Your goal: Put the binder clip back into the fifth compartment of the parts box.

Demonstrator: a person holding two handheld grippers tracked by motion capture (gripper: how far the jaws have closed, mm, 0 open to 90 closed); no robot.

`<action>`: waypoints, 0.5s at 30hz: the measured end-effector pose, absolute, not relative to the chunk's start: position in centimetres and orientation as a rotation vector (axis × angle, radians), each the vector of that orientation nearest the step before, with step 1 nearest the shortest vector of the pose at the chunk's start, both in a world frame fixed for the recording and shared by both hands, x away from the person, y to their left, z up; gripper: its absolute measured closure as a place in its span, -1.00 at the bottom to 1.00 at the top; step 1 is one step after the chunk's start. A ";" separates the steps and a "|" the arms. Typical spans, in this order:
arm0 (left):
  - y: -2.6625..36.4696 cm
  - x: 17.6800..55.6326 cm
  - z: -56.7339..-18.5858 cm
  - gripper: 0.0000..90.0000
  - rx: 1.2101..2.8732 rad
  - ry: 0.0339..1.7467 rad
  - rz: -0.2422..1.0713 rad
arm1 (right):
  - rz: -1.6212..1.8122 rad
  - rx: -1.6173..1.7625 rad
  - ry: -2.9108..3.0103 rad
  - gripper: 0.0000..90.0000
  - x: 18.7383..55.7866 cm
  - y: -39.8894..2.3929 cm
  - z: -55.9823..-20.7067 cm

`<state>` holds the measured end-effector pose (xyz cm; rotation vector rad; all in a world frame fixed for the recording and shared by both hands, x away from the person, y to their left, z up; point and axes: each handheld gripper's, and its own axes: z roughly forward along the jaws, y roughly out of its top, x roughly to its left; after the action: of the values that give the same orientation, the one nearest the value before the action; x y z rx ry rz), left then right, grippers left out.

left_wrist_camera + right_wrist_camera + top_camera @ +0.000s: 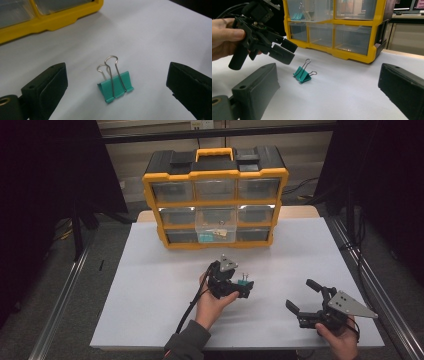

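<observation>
Both grippers' fingers gape apart around the teal binder clip (115,85), yellow drawer organizer (215,195) well behind it.

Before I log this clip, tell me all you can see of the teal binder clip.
The binder clip is small, with a folded teal body that looks like painted metal and two silver wire handles. It lies loose on the white table in front of the yellow drawer organizer. The left claw, open, straddles it without touching; nothing grips it.

Lab bench: dark curtains (45,195), aluminium rails (60,295), monitors (409,5).
</observation>
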<state>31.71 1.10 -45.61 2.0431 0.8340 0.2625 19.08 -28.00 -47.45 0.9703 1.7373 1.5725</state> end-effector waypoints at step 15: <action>0.2 31.9 -47.1 -0.79 2.126 0.875 0.232 | 1.570 0.973 1.743 -0.95 19.1 -28.0 -47.5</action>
<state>31.92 0.16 -47.06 2.1259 0.8751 0.2320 19.09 -28.04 -47.47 0.9730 1.7427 1.5698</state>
